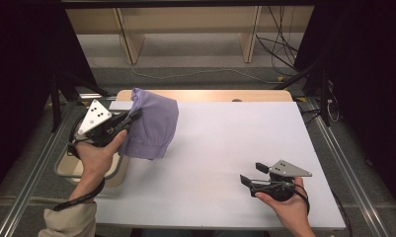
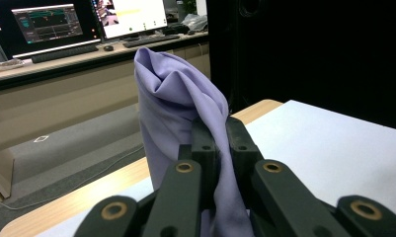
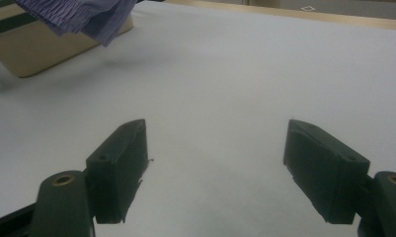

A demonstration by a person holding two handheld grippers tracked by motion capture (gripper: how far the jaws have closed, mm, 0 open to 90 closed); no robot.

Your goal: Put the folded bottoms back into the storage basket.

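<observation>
Hanging from the left gripper (image 1: 134, 117), purple cloth (image 1: 153, 126) overlaps the beige bin (image 1: 67, 167).

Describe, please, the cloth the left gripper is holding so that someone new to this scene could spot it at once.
Start at the white table and go to its far left corner, above the beige bin at the left edge. There the left gripper is shut on a lilac cloth that hangs in soft folds. It is the one coloured, draped thing; the right gripper waits open, apart.
</observation>
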